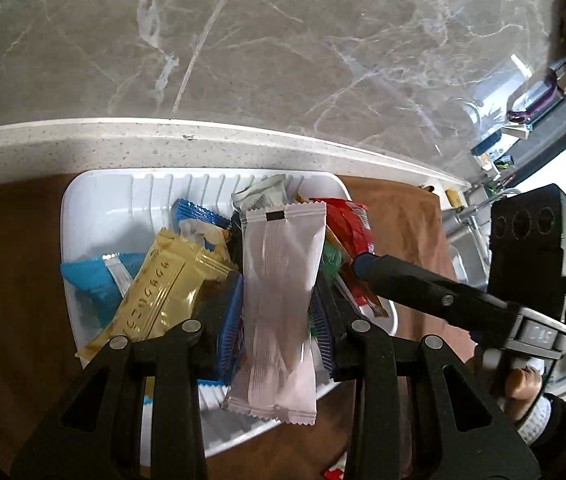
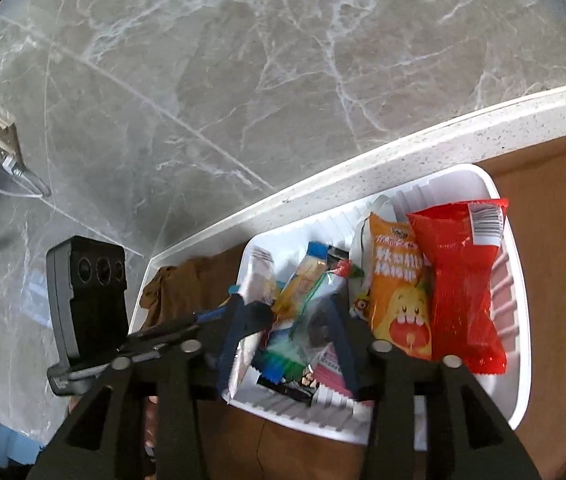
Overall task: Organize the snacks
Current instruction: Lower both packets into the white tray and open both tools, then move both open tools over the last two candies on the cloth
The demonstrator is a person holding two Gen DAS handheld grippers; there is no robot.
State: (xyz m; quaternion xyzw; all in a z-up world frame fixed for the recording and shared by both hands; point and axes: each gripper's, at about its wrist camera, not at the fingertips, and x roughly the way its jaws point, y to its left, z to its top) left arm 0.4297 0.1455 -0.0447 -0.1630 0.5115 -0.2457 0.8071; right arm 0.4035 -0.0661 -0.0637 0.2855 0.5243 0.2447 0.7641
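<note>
Black fingers of the left gripper (image 1: 277, 312) fill the bottom of the left wrist view, clamped on a pale pink snack packet (image 1: 279, 304) that stands upright between them, its top seam in the middle of the frame and its bottom seam hanging low. Behind it sits a white ribbed tray (image 1: 103, 208) on a brown cloth (image 1: 395, 216) spread over the worktop. A gold wrapper (image 1: 163, 292) lies tilted in the tray at centre left, with a light blue wrapper (image 1: 91, 280) further left and a blue-edged packet (image 1: 199, 216) above it. A red packet (image 1: 347, 224) shows at the tray's right end. From the right edge of this frame the right gripper (image 1: 363, 264) reaches in, its dark tip over the tray's right side.

In the right wrist view the right gripper (image 2: 287, 320) hangs low over the same white tray (image 2: 523, 320), its fingers parted with no pad pressing on anything; a clear wrapper with green and red print (image 2: 315, 300) lies in the gap beneath them. An orange packet with a cartoon face (image 2: 399, 292) and a red packet (image 2: 463, 280) lie side by side at centre right, touching. Grey marble wall tiles (image 2: 243, 60) fill the upper half, above a speckled white ledge (image 2: 403, 148).
</note>
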